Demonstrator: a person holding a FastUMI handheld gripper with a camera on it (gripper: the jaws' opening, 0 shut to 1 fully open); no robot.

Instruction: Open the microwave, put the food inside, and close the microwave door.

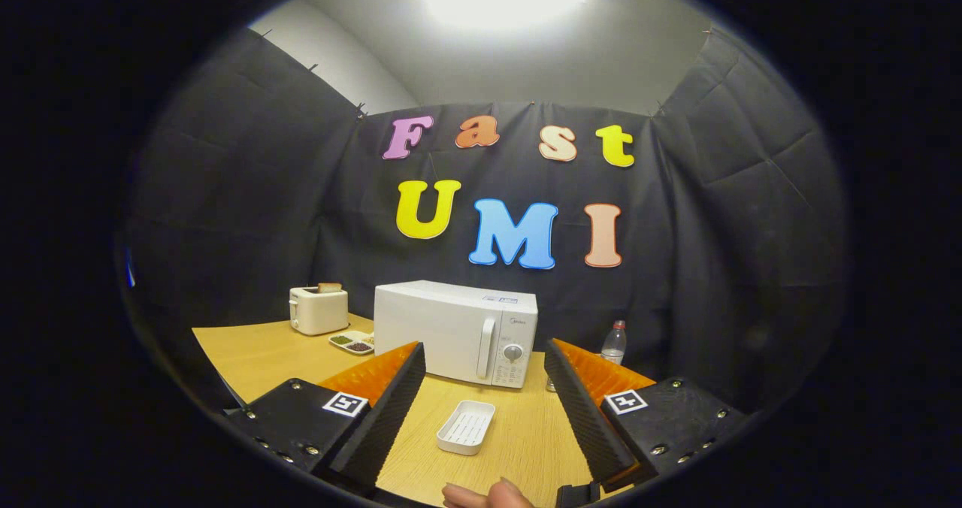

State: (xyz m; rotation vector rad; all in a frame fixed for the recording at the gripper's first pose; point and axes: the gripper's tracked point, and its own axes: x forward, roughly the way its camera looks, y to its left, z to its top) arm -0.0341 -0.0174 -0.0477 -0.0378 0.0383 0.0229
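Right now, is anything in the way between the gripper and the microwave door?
Only the small white tray, lying low on the table between the open gripper and the microwave. The closed door handle shows above it, nothing covering it.

A white microwave [455, 332] stands on the wooden table, door closed. In front of it lies a small white tray [466, 426], apparently empty.
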